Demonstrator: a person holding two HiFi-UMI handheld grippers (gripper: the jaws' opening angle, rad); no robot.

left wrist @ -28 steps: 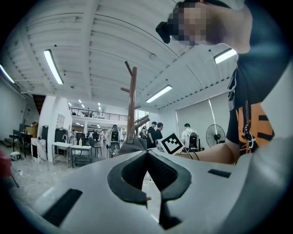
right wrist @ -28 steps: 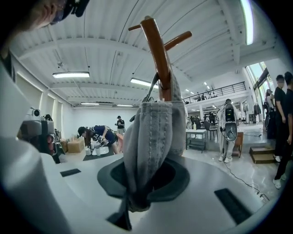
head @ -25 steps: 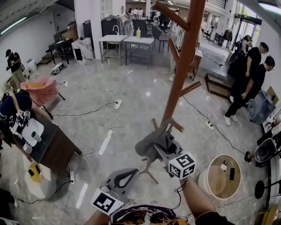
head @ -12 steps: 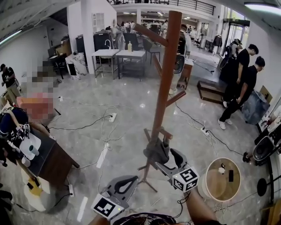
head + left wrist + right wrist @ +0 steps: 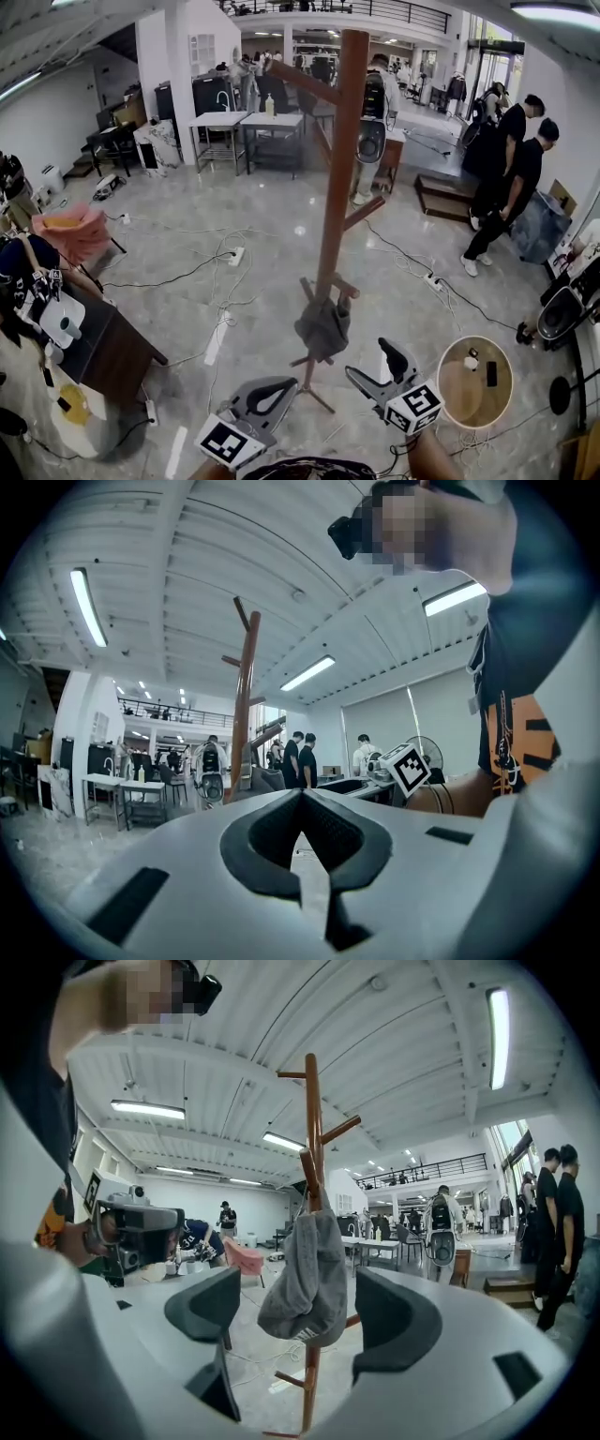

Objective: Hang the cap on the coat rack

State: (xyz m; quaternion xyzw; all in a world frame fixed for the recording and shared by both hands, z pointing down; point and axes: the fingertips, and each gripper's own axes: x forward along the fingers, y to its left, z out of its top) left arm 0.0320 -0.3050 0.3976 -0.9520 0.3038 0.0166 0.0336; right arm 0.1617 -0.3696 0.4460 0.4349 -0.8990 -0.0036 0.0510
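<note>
The grey cap (image 5: 323, 328) hangs limp from a low peg of the brown wooden coat rack (image 5: 336, 169). My right gripper (image 5: 368, 358) sits just below and to the right of the cap, apart from it, its jaws opening with nothing pressed between them. In the right gripper view the cap (image 5: 305, 1279) hangs on the rack's pole (image 5: 312, 1138), framed by the spread jaws of the right gripper (image 5: 298, 1296), and the pads do not touch it. My left gripper (image 5: 281, 386) is held low near my body, shut and empty. The left gripper view shows the closed left gripper (image 5: 302, 801) and the rack (image 5: 246, 705) farther off.
Cables and power strips (image 5: 225, 323) trail over the glossy floor around the rack's feet. A dark table (image 5: 112, 333) stands at the left and a round wooden stool (image 5: 473, 380) at the right. People (image 5: 525, 178) stand at the right; white tables (image 5: 234, 122) line the back.
The right gripper has opened, let go of the cap and drawn back toward me. The cap stays hanging on the low peg. The left gripper has not moved.
</note>
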